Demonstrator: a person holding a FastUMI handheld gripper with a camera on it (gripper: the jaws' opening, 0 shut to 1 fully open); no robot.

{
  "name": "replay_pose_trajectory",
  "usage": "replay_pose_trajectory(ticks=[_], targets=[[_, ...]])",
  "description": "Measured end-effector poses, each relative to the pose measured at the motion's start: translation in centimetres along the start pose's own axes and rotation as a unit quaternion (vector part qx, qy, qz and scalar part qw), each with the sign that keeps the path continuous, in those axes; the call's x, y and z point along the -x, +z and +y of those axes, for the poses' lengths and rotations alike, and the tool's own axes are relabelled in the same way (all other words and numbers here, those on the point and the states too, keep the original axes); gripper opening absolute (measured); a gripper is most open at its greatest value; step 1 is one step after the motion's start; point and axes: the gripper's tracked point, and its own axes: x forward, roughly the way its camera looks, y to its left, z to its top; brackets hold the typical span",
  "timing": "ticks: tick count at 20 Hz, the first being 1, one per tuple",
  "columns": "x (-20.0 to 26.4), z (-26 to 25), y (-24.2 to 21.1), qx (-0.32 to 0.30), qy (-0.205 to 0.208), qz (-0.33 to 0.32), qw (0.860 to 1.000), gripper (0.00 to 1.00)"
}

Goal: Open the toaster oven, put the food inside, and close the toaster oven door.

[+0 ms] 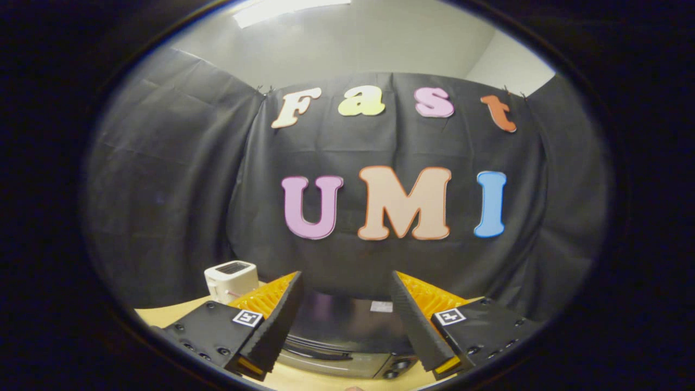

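Toaster oven (347, 339) directly below and between the fingers (347, 320), long axis lying crosswise to them, front face with door handle and knobs turned toward the near counter (163, 314) edge. Fingers spread wide, holding nothing, raised above the oven top. Door apparently shut; interior contents impossible to tell. Small white toaster (231, 279) farther back toward the counter's left rear, beyond the left finger. Food not identifiable anywhere here. Likely next: dropping toward the handle.
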Motion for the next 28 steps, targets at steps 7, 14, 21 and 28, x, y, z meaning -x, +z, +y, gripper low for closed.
replay_pose_trajectory(ticks=[7, 14, 21, 28], targets=[[-3.1, 4.5, -6.7, 0.016, 0.008, 0.016, 1.000, 0.99], [-4.8, 6.4, -10.2, 0.046, -0.004, 0.022, 0.999, 0.99], [-4.7, 6.2, -12.9, 0.019, -0.004, 0.042, 0.999, 0.99], [-4.1, 6.0, -13.0, -0.004, -0.008, 0.028, 1.000, 0.99]])
